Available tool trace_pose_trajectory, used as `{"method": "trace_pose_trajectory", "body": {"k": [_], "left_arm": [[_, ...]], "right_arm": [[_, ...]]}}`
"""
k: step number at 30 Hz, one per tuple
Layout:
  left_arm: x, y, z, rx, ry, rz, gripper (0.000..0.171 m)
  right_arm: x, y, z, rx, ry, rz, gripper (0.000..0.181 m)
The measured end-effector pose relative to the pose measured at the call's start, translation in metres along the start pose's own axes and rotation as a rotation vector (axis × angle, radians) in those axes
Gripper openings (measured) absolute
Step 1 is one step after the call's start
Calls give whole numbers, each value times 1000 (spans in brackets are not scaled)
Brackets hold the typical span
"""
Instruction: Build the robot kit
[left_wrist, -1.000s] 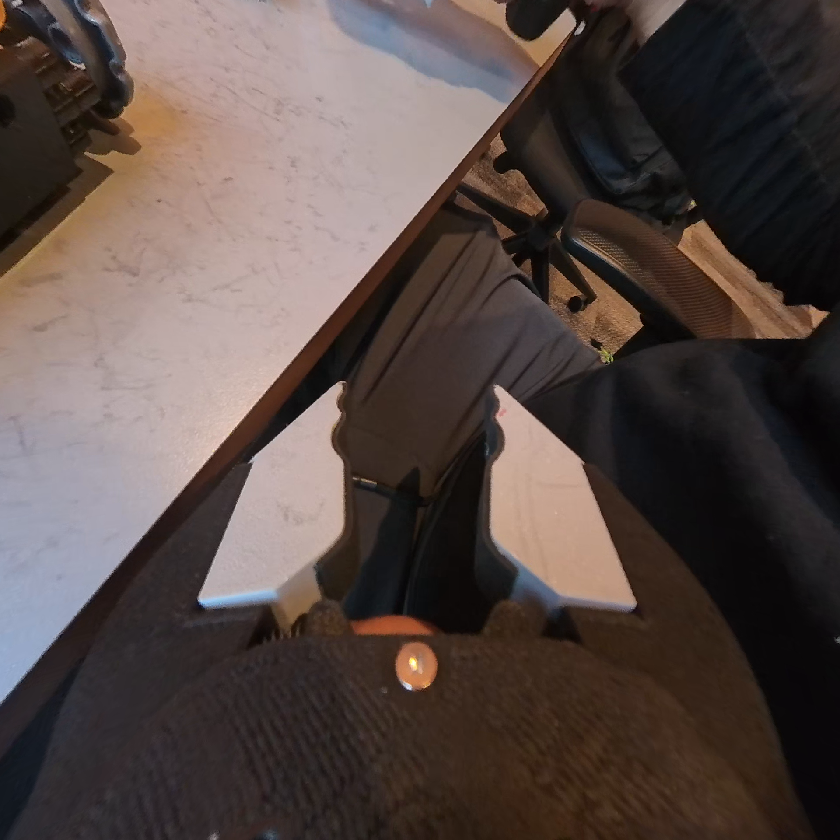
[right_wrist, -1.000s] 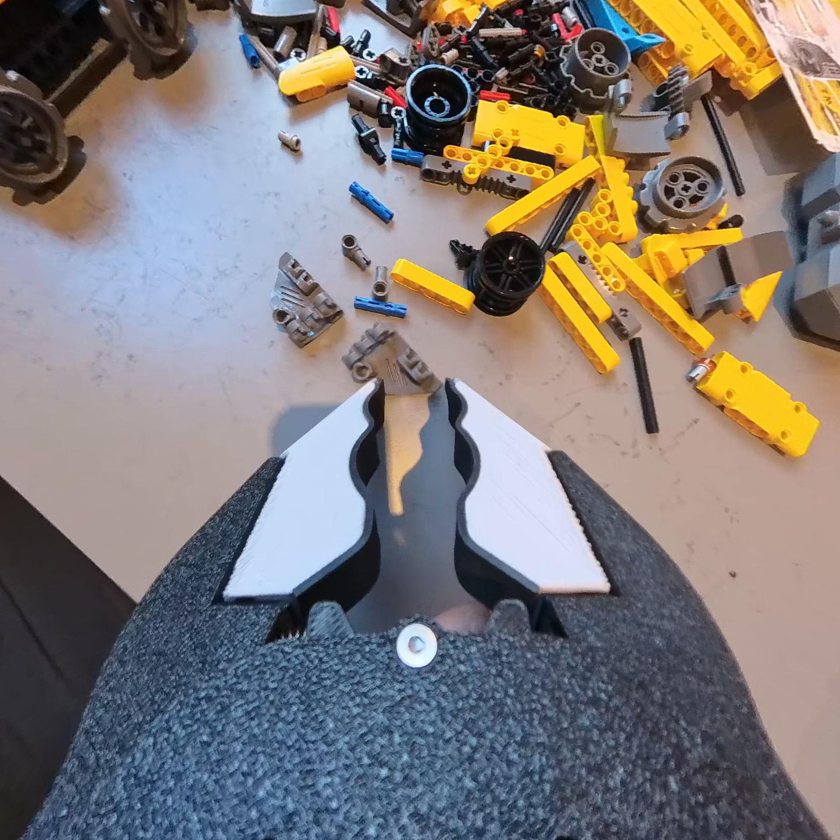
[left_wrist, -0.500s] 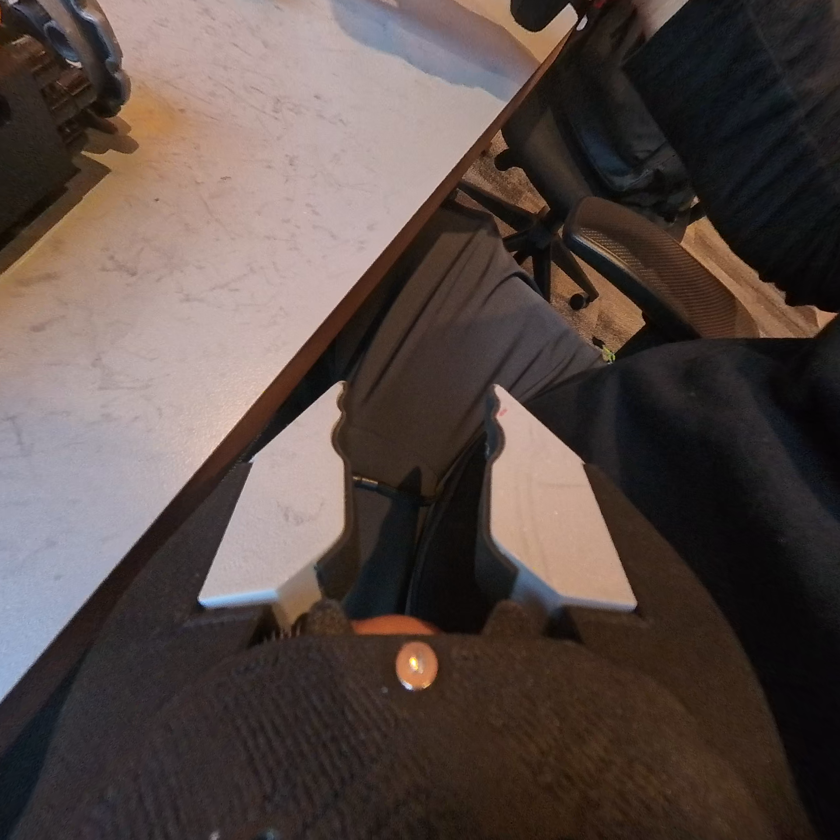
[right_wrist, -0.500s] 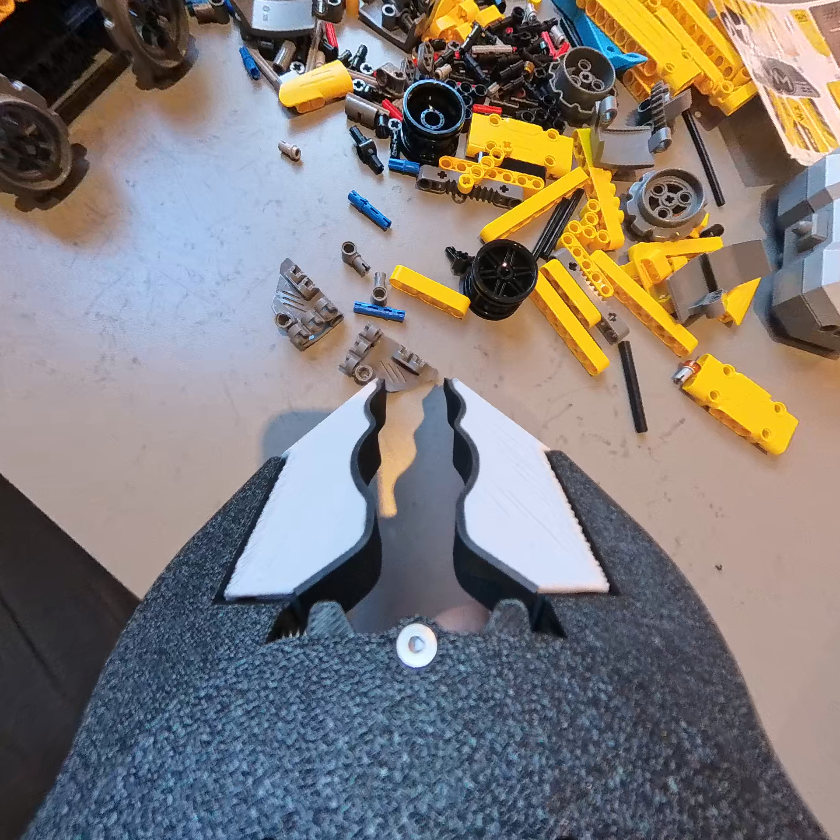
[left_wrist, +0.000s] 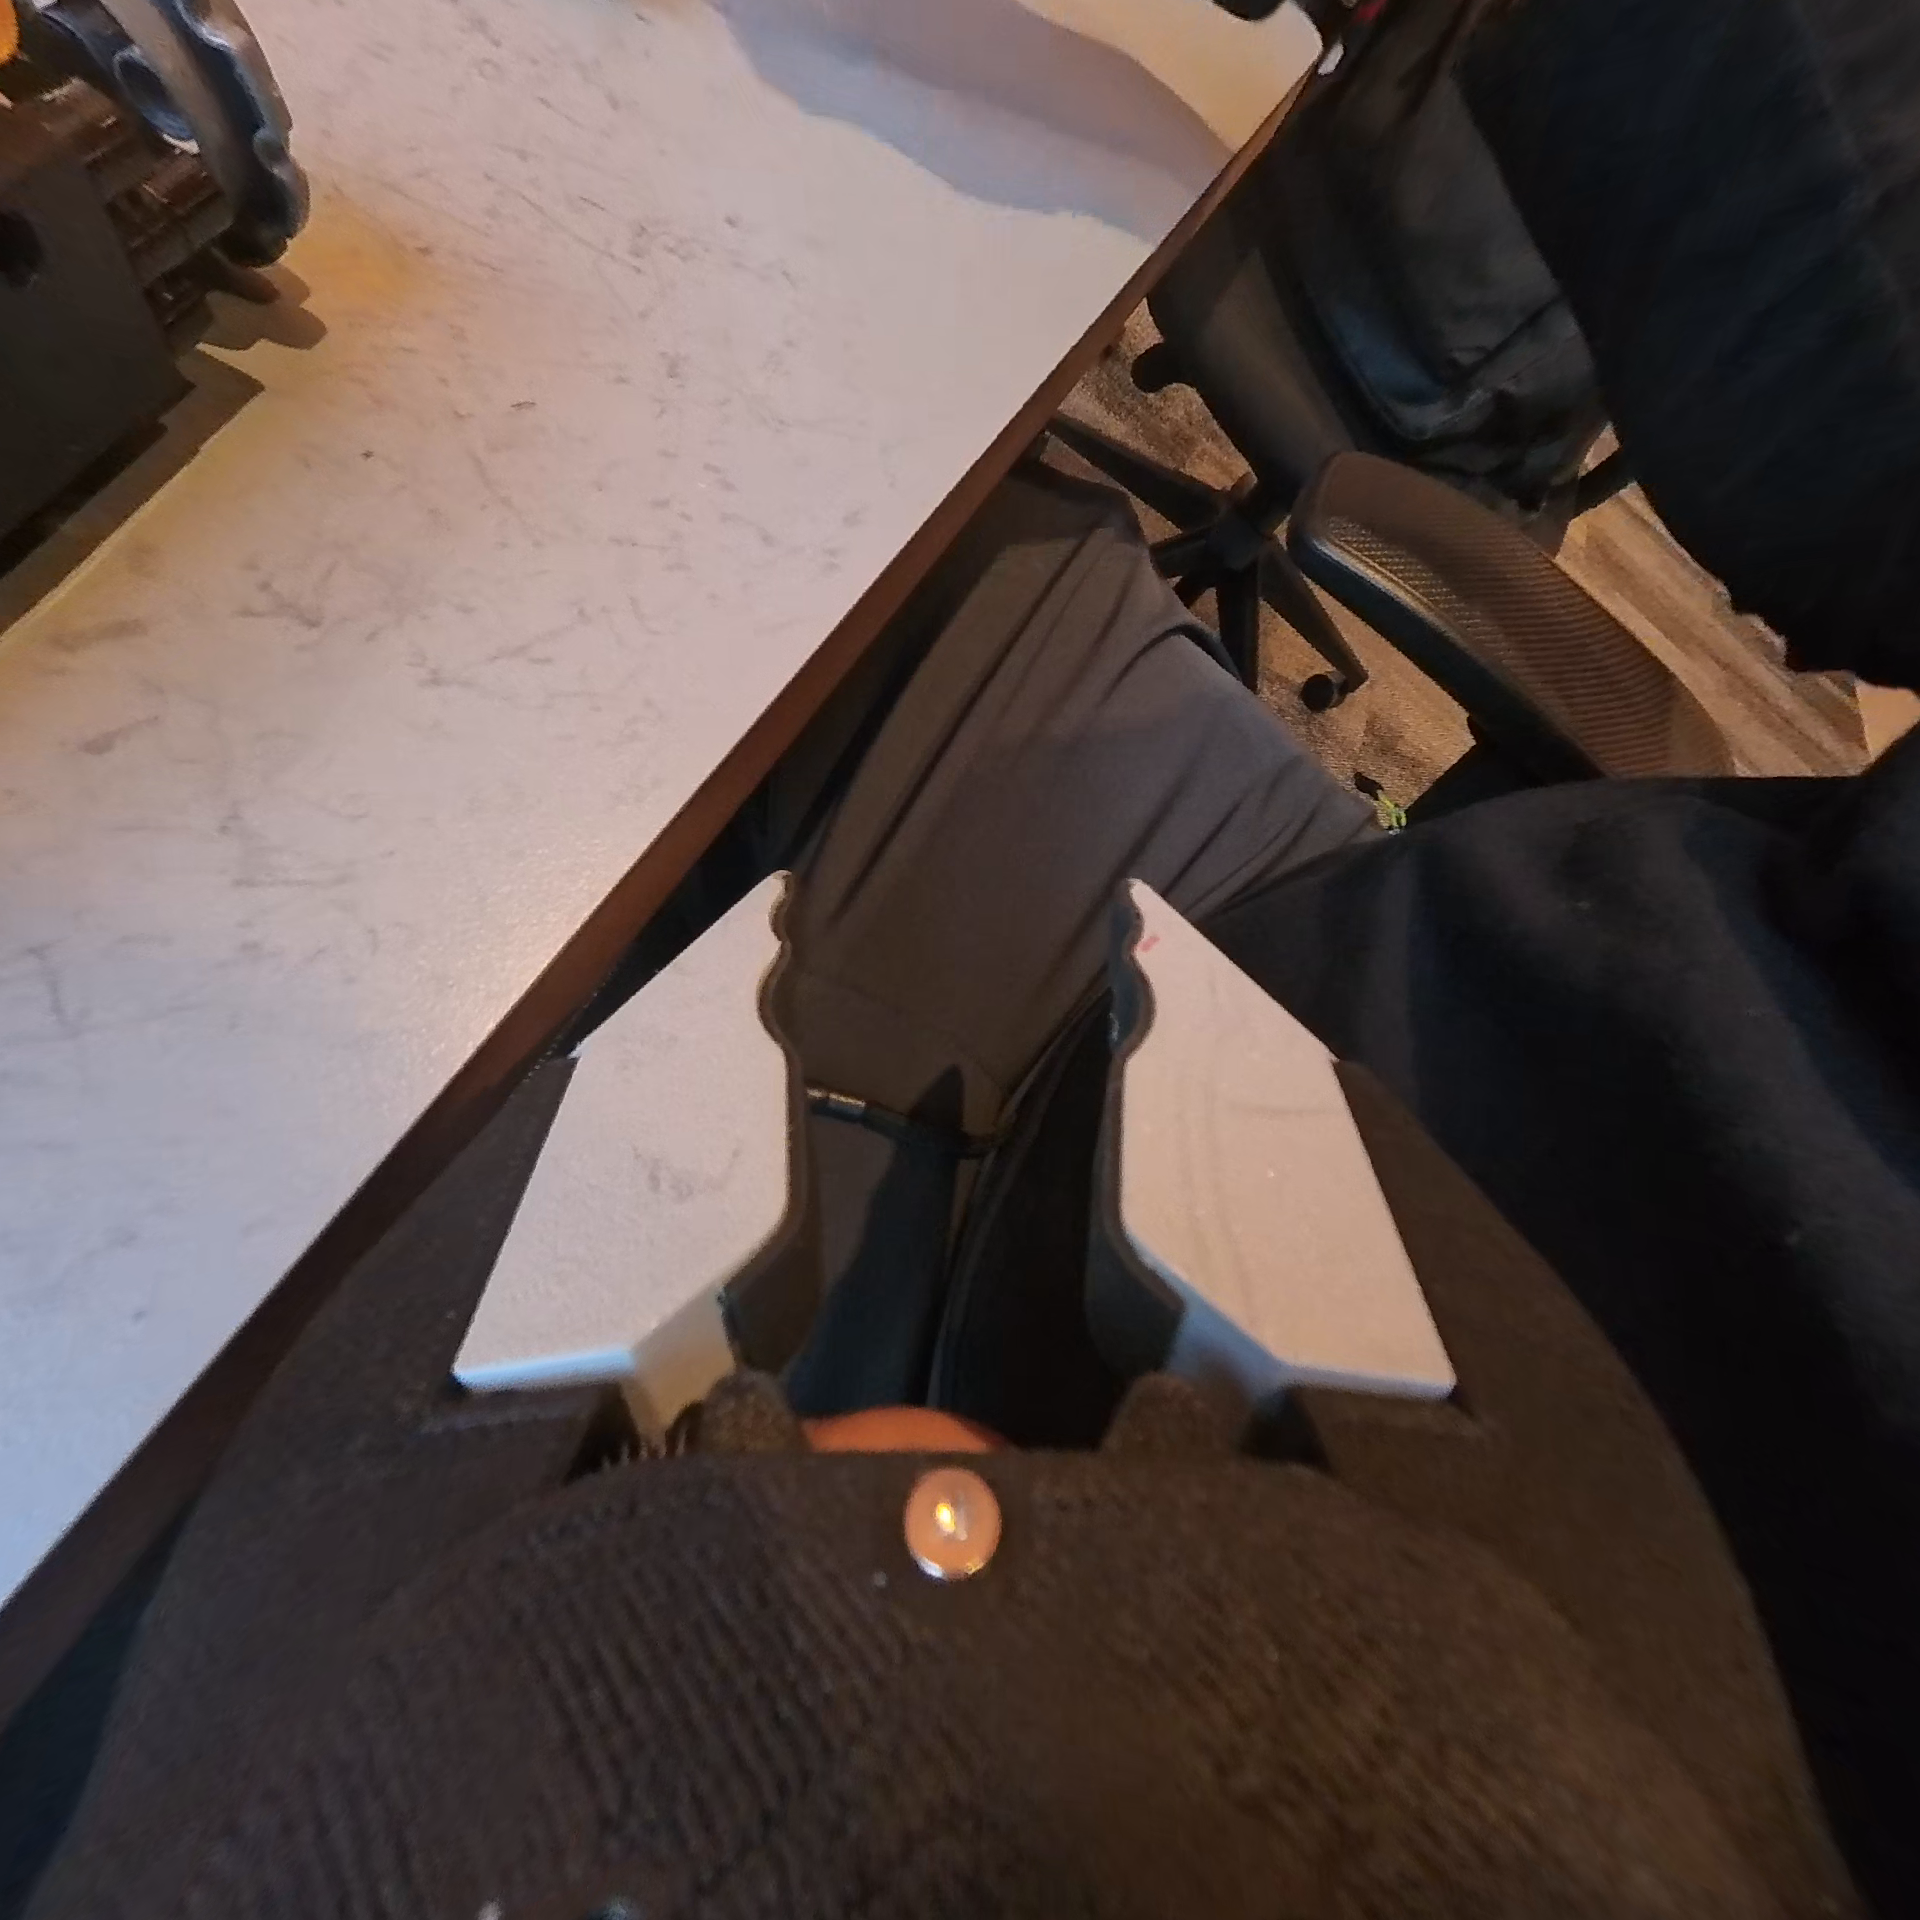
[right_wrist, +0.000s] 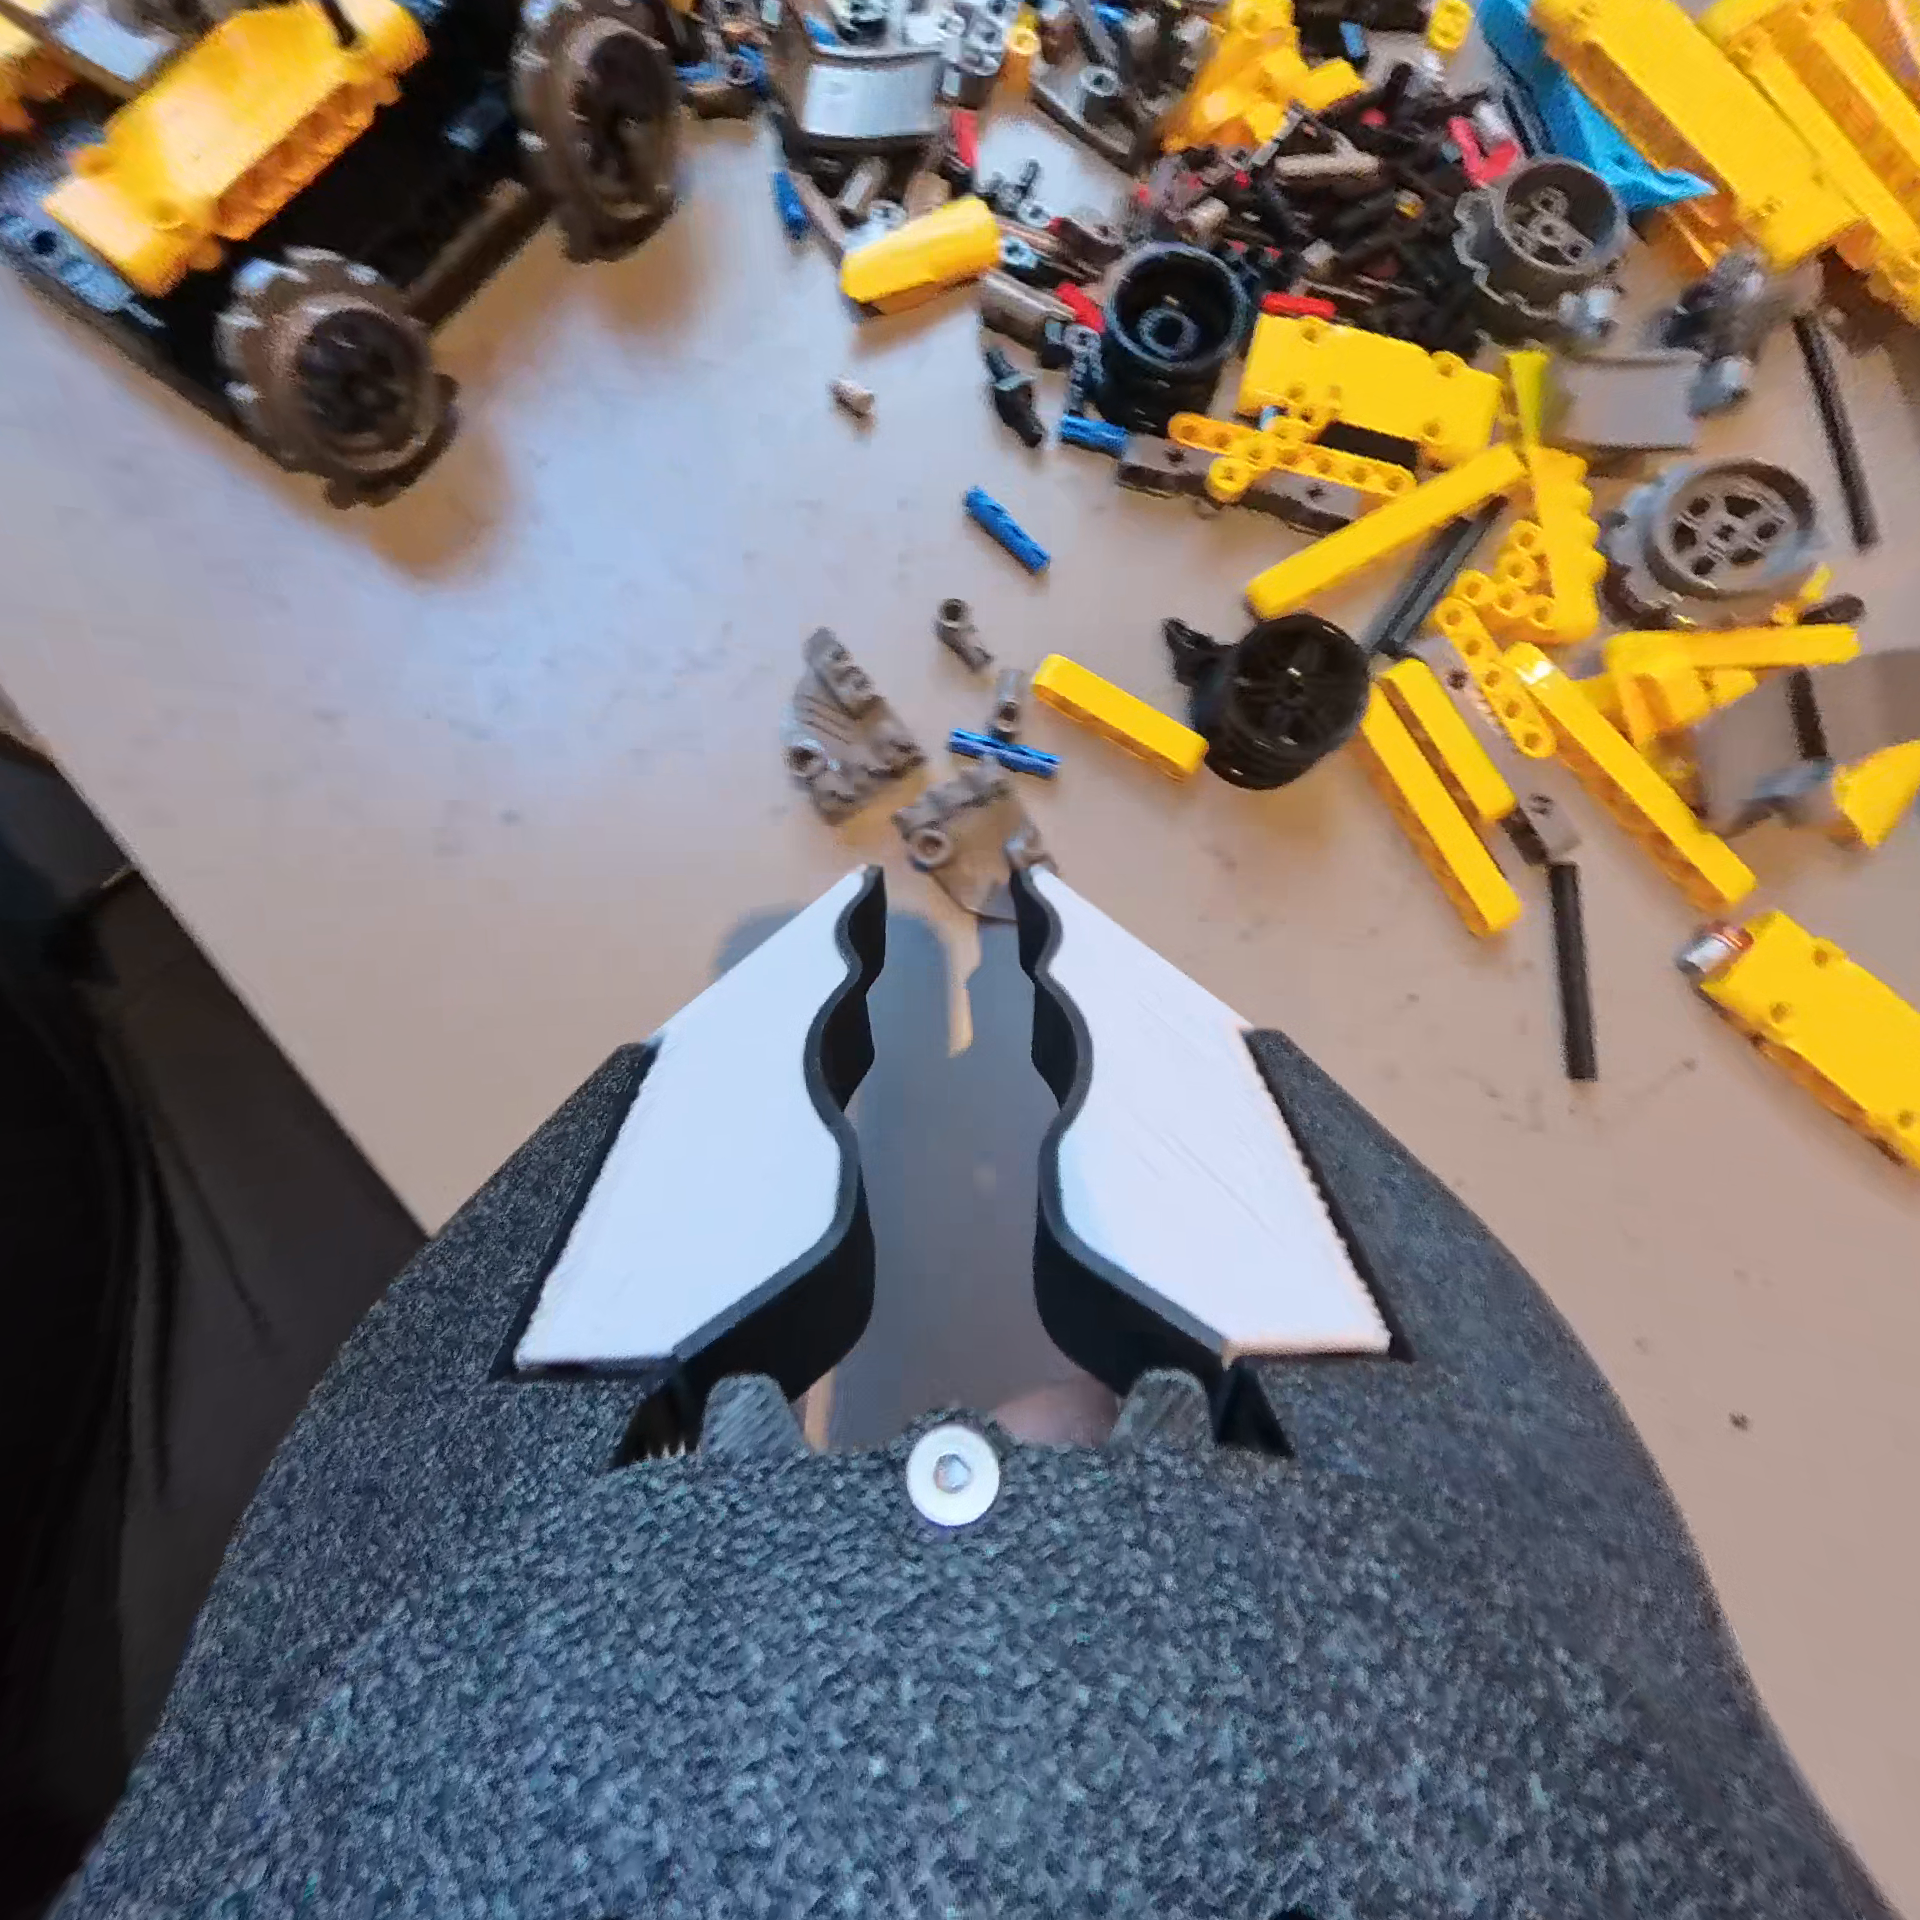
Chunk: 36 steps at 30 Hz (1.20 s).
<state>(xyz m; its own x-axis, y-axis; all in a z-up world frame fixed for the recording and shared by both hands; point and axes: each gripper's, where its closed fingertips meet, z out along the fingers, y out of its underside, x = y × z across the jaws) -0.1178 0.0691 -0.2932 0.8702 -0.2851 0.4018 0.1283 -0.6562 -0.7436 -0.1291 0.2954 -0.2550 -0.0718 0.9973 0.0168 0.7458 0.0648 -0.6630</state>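
Hanging past the bench (left_wrist: 436, 540) edge, the left hand-held gripper (left_wrist: 956, 904) has its fingers apart and nothing between them; behind the gap lies a person's grey trouser leg (left_wrist: 997, 748), with a thin black cable (left_wrist: 894, 1122) crossing lower down; a black office chair (left_wrist: 1496, 613) stands farther off, its top cut off by the frame; a dark wheeled model (left_wrist: 114, 260) sits at the upper left corner, only partly in view.

The right hand-held gripper (right_wrist: 948, 883) is held low over the bench (right_wrist: 416, 779), fingers slightly apart and empty; a small grey toy part (right_wrist: 971, 842) lies just ahead of the tips, its near end dipping between them, though whether it touches either finger is hard to make out; a second, similar grey part (right_wrist: 842, 727) lies just beyond to the left; one short blue pin (right_wrist: 1004, 755) lies between them and a yellow beam (right_wrist: 1117, 717), beside a black wheel (right_wrist: 1288, 696); farther off, a blurred heap of yellow, black and grey pieces defies counting; a half-built yellow vehicle (right_wrist: 260, 208) at upper left shows two wheels.
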Motion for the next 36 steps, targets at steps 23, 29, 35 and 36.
{"method": "trace_pose_trajectory", "body": {"k": [23,29,35,36], "left_arm": [[0,0,0,0,-1,0,58],[1,1,2,-6,0,5,58],[0,1,4,-14,-9,11,58],[0,1,4,-15,-10,12,58]], "right_arm": [[5,18,8,-9,50,42,20],[1,18,0,-1,51,11,19],[20,12,3,-15,68,-57,22],[20,11,5,-20,48,-63,22]]}}
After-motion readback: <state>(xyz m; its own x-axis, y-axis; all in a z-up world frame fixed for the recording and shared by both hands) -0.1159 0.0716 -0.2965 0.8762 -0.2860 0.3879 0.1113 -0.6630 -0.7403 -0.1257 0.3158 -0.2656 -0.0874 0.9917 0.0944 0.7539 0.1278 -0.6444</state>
